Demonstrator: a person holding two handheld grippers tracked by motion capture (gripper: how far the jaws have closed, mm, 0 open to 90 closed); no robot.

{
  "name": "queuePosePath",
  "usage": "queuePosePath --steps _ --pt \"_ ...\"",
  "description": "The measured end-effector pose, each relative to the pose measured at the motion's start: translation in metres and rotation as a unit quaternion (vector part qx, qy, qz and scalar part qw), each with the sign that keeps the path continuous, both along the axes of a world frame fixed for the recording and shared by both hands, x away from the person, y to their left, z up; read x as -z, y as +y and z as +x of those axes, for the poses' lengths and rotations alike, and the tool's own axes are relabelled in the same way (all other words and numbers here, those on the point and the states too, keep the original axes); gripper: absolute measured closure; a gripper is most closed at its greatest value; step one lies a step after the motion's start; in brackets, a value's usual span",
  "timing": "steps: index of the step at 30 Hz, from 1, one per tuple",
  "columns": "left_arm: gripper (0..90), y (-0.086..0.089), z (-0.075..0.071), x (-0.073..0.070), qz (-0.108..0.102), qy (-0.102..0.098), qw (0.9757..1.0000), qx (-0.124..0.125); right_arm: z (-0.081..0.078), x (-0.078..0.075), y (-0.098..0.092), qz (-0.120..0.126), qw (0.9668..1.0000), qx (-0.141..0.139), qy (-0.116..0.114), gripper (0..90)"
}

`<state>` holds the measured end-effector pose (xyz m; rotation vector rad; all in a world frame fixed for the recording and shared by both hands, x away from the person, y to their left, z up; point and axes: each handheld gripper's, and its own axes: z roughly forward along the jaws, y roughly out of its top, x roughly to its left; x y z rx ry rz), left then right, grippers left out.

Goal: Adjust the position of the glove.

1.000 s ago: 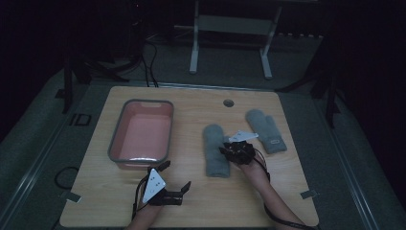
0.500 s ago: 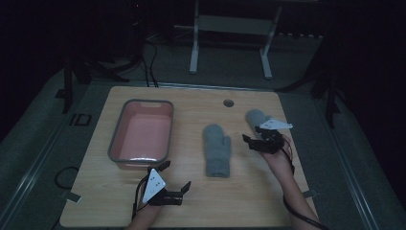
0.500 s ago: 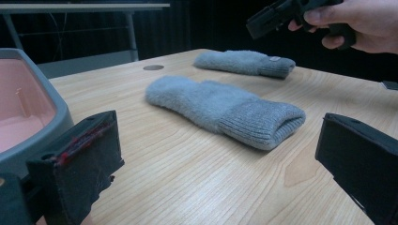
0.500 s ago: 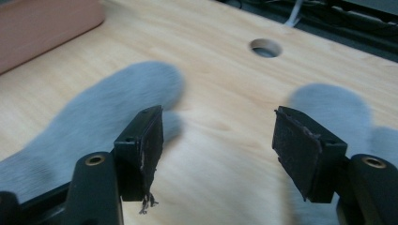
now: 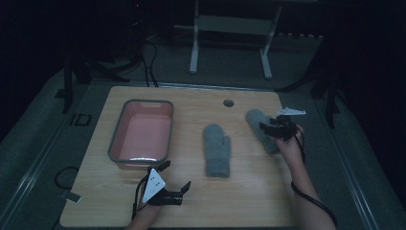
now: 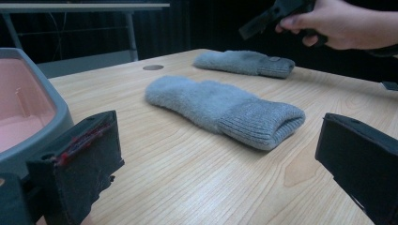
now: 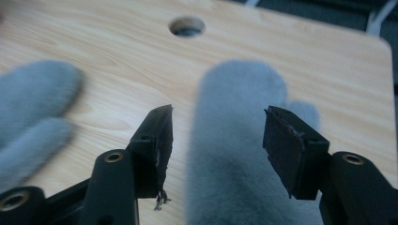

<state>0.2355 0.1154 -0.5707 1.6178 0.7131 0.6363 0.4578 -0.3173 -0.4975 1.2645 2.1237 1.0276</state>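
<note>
My right gripper [image 7: 216,140] hovers over the far grey knitted mitten [image 7: 234,154], jaws apart, just closing slightly; left gripper [image 6: 216,159] apart, holding nothing.

mittens [image 5: 217,149]: fuzzy knit wool | table [image 5: 191,201]: matt wood | tub [image 5: 115,143]: smooth plastic

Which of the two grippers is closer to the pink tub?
The left gripper: it sits just in front of the pink tub, near its front right corner. The right gripper is far across the table, over the right-hand mitten.

1 overhead, 2 close gripper views, shared mitten [image 5: 217,149]
</note>
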Motion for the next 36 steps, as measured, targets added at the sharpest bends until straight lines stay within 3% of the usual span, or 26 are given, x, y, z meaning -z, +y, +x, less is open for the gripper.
queuePosePath --steps 5,10,12,13,14,16,19,21,27,32,36 --pt "0.9 0.000 0.000 0.000 -0.001 0.000 1.0000 0.001 0.016 0.020 -0.008 -0.009 0.9992 0.027 0.029 38.2" --pt "0.9 0.000 0.000 0.000 -0.002 0.001 1.0000 0.003 0.022 0.041 -0.009 -0.033 0.9975 0.027 0.056 41.1" --pt "0.9 0.000 0.000 0.000 -0.001 0.001 1.0000 0.002 0.019 0.049 -0.008 -0.033 0.9981 0.019 0.047 52.2" --pt "0.9 0.000 0.000 0.000 -0.001 0.000 1.0000 0.002 0.019 0.049 -0.008 -0.033 0.9981 0.019 0.047 52.2" --pt "0.9 0.000 0.000 0.000 -0.002 0.000 1.0000 0.002 0.018 0.049 -0.008 -0.035 0.9982 0.019 0.045 57.6" --pt "0.9 0.000 0.000 0.000 -0.001 0.000 1.0000 0.002 0.016 0.049 -0.008 -0.027 0.9982 0.032 0.044 69.3" --pt "0.9 0.000 0.000 0.000 -0.001 0.000 1.0000 0.002 0.012 0.046 -0.005 -0.020 0.9973 0.051 0.048 79.3" --pt "0.9 0.000 0.000 0.000 -0.002 0.001 1.0000 0.001 0.007 0.042 -0.001 -0.030 0.9967 0.064 0.041 80.9" --pt "0.9 0.000 0.000 0.000 -0.001 0.001 1.0000 0.002 -0.019 0.028 0.006 0.004 0.9934 0.112 0.025 81.2" --pt "0.9 0.000 0.000 0.000 -0.001 -0.001 1.0000 0.001 -0.044 0.019 0.011 0.006 0.9891 0.145 0.029 81.1" --pt "0.9 0.000 0.000 0.000 -0.001 0.000 1.0000 0.001 -0.066 0.017 0.012 0.021 0.9852 0.167 0.033 80.9"
